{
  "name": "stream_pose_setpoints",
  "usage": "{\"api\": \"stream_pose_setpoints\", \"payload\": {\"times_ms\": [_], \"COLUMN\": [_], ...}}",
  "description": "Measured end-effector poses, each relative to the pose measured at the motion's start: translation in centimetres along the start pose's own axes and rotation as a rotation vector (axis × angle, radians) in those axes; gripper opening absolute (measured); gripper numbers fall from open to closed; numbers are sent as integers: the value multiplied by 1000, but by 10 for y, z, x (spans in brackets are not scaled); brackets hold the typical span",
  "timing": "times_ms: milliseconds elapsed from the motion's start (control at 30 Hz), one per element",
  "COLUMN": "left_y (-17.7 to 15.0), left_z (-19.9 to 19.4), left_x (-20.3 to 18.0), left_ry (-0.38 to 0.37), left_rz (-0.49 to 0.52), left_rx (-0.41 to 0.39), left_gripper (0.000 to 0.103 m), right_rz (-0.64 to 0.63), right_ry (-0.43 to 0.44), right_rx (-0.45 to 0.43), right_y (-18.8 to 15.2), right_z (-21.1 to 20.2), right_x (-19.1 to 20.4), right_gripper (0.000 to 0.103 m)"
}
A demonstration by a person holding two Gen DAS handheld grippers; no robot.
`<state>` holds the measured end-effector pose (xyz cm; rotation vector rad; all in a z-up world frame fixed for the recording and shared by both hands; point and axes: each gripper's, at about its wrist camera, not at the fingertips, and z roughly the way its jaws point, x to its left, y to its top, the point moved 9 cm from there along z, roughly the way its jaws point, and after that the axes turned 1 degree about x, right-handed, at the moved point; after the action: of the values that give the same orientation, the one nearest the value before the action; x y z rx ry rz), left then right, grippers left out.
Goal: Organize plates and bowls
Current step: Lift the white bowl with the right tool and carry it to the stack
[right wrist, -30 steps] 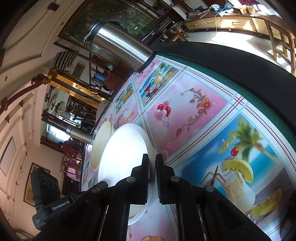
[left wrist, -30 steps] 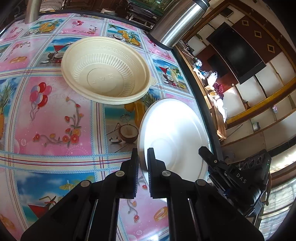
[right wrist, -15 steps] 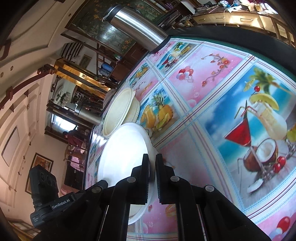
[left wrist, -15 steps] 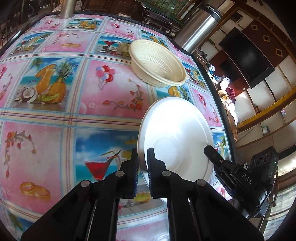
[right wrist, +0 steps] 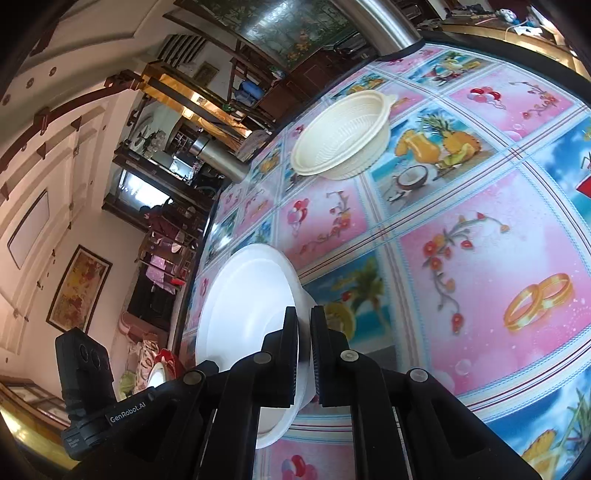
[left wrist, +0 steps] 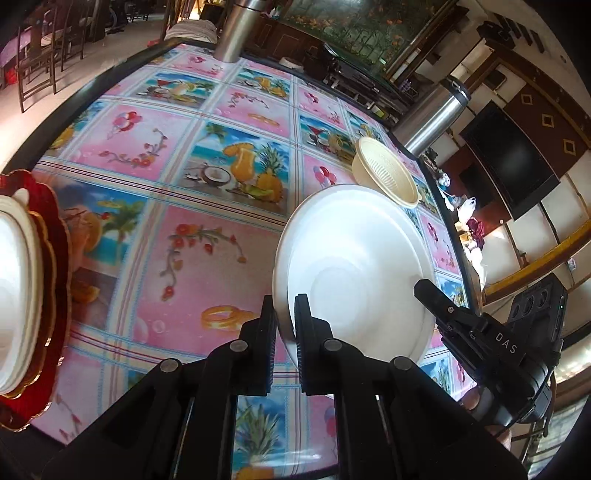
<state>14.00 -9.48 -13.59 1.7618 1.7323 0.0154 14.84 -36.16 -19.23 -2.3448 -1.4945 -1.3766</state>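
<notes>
A white bowl (left wrist: 351,266) hangs tilted above the table, held by two opposite sides of its rim. My left gripper (left wrist: 285,314) is shut on its near-left rim. My right gripper (right wrist: 303,321) is shut on the other side of the white bowl (right wrist: 247,306). A cream ribbed bowl (left wrist: 384,173) stands on the tablecloth beyond it, also visible in the right wrist view (right wrist: 340,136). At the left edge sits a stack (left wrist: 22,280) of a red gold-rimmed plate (left wrist: 55,258), cream plates and white ware.
The round table (left wrist: 207,240) has a colourful pink and blue cloth and a dark rim. Two steel flasks (left wrist: 432,114) (left wrist: 236,33) stand at its far edge. Chairs and furniture lie beyond the table.
Both grippers have carried the white bowl away from the cream bowl, which now looks smaller and farther. The plate stack has come into view at the left.
</notes>
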Motion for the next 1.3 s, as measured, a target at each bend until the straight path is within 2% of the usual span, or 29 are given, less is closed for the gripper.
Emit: {"api": "stream_pose_setpoints", "payload": {"times_ms": [233, 433, 700, 967, 1300], "left_y": [7, 5, 0, -7, -11], "left_z": [-59, -99, -135, -137, -128], "left_x": [50, 100, 160, 199, 210], "left_ry": [27, 74, 155, 208, 217], "left_rz": [-49, -96, -146, -181, -192], "left_rx": [-97, -155, -190, -180, -156], "left_gripper": [8, 9, 9, 9, 10], "right_rz": [-125, -192, -250, -313, -343], "right_ry": [60, 115, 172, 169, 129], "right_rx": [20, 72, 174, 239, 269], "right_y": [-19, -43, -84, -124, -143], "right_z": [10, 34, 79, 113, 133], "right_x": [84, 146, 214, 251, 252], "right_gripper": [7, 8, 7, 7, 7]}}
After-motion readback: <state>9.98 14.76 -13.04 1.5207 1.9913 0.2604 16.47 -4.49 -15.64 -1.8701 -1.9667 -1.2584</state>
